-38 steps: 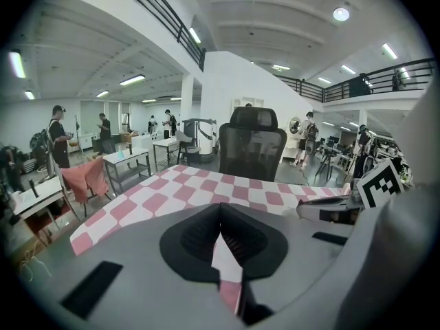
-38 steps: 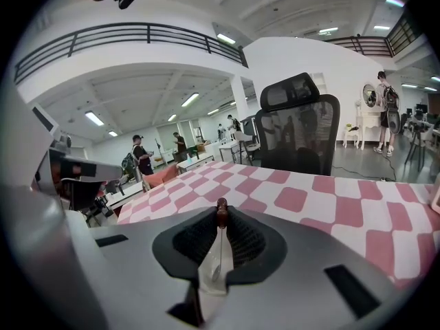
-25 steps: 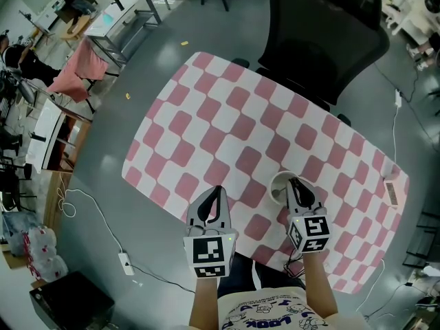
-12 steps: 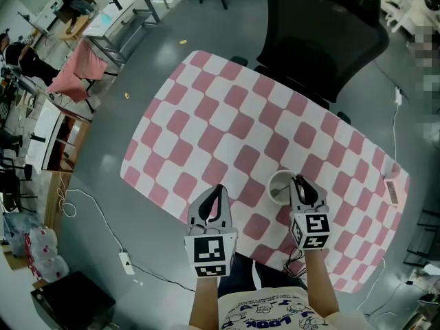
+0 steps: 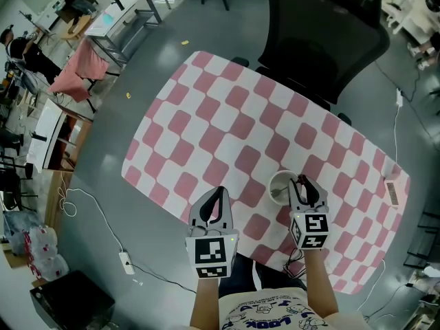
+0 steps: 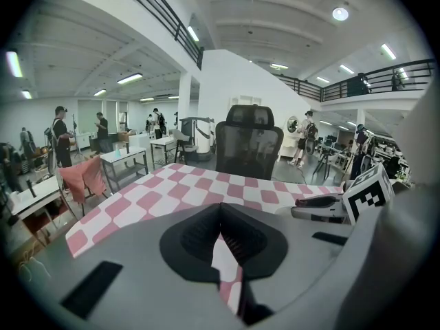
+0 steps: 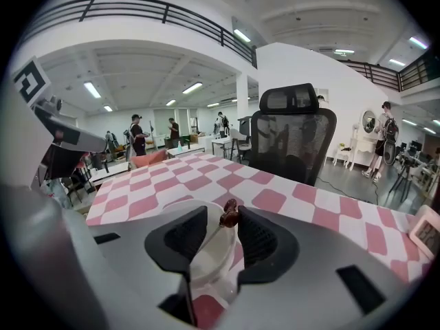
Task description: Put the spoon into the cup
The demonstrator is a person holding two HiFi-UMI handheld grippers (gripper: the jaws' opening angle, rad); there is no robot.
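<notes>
A: Doing which step now?

B: Letting go of spoon [image 7: 229, 214]. Having just been opening the right gripper [image 5: 307, 183] jaws. Holding them apart now, with the spoon's brown end between the pads, close by the right-hand one and not pinched.

A: Finding the spoon where?

B: Seeing it standing in cup [image 7: 210, 263], stem leaning at the rim, right under those jaws, on table [image 5: 206, 129].

A: And the left?

B: Keeping left gripper [image 5: 215, 196] beside, fingers together, gripping nothing.

A: Doing it well how?

B: Probably by opening a touch wider, then backing straight off and up. Avoiding brushing the brown end. Going slow, guessing at a light cup, easily tipped.
</notes>
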